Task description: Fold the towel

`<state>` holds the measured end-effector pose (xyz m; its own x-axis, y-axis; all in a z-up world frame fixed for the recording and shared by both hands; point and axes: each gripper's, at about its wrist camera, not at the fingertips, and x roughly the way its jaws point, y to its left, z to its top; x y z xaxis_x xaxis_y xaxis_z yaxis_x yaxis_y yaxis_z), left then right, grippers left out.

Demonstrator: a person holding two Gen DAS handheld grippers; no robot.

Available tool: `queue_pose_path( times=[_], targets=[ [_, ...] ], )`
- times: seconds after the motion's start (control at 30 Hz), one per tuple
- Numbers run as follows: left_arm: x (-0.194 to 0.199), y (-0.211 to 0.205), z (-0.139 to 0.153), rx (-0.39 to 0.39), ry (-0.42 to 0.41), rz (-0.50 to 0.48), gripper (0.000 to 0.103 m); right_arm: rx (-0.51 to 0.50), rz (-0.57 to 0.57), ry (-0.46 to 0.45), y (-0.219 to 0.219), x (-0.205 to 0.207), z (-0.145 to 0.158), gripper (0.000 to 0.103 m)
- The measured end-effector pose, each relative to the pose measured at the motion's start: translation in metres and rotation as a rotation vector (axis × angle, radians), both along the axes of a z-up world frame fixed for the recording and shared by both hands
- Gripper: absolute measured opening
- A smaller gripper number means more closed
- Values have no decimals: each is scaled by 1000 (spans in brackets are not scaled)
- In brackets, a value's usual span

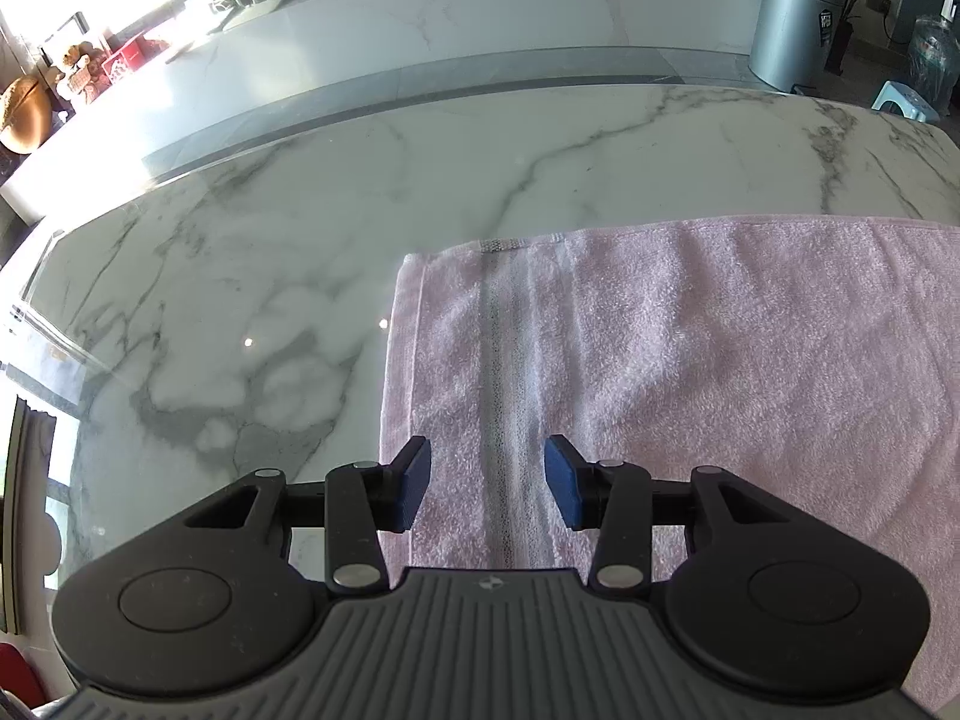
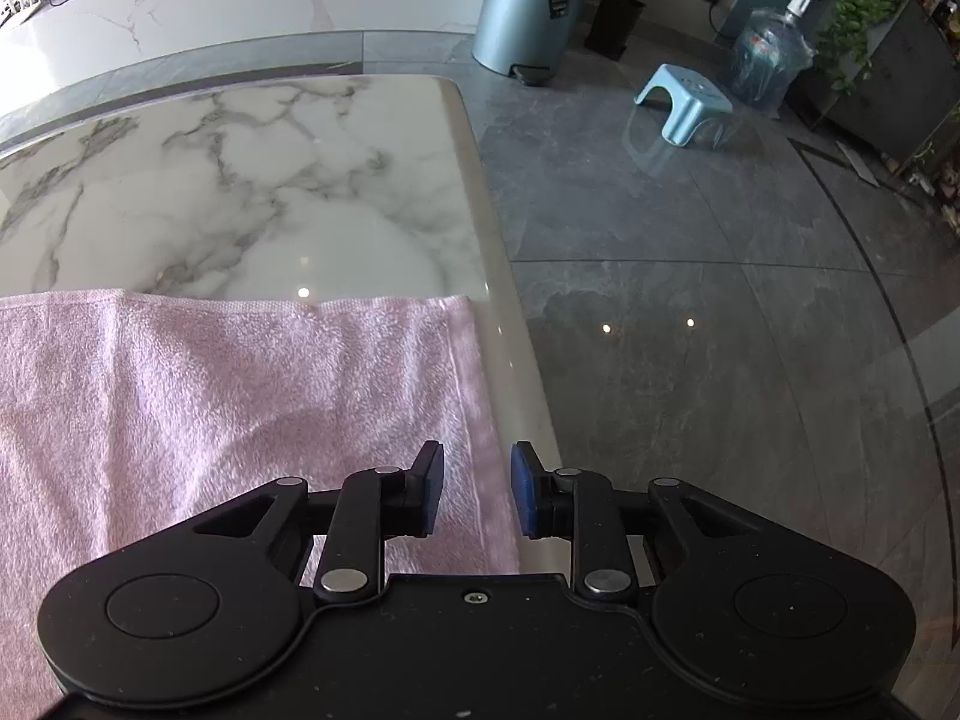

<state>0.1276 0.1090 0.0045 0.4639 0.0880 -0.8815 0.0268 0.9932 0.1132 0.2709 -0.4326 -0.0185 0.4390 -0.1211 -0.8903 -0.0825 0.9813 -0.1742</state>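
Two grippers are under my control, and both hang above one pink towel that lies flat on the marble table. In the left wrist view the towel fills the field from 12 through 4 o'clock of the left gripper; its short left edge runs just outside the left pad, and a pale woven band passes straight between the pads toward 12 o'clock. I find the left jaws spread, with nothing pinched: terry shows in the gap, but the pads do not press on it.

In the right wrist view the towel covers the field from 9 to 12 o'clock of the right gripper. Its right hem lies close to the table's rounded edge, with grey floor tiles beyond at 2 o'clock. I find the right jaws parted by a narrower gap, also gripping nothing; the hem sits below that gap.

Handling judgement: the towel looks soft, light and limp, with shallow ripples near its middle. I expect it to sag and drape once lifted, and to slide readily on the polished marble. It is not fragile. I judge the best holds to be the two near corners, one per gripper, pinched at the hemmed edges where the cloth is firmest, so the fold carries evenly toward the far edge
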Motion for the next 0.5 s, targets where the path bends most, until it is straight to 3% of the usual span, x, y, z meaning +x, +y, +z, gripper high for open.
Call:
queue_pose_path(
  times=[0.1, 0.17, 0.5],
  targets=[
    [-20, 0, 7, -24, -6, 2, 41, 36, -22, 7, -12, -19, 6, 31],
    [-39, -2, 10, -37, -8, 1, 41, 61, -36, 16, -19, -36, 10, 41],
    [-97, -26, 2, -72, 26, -31, 41, 151, -83, 89, -49, -129, 8, 51]
  ],
)
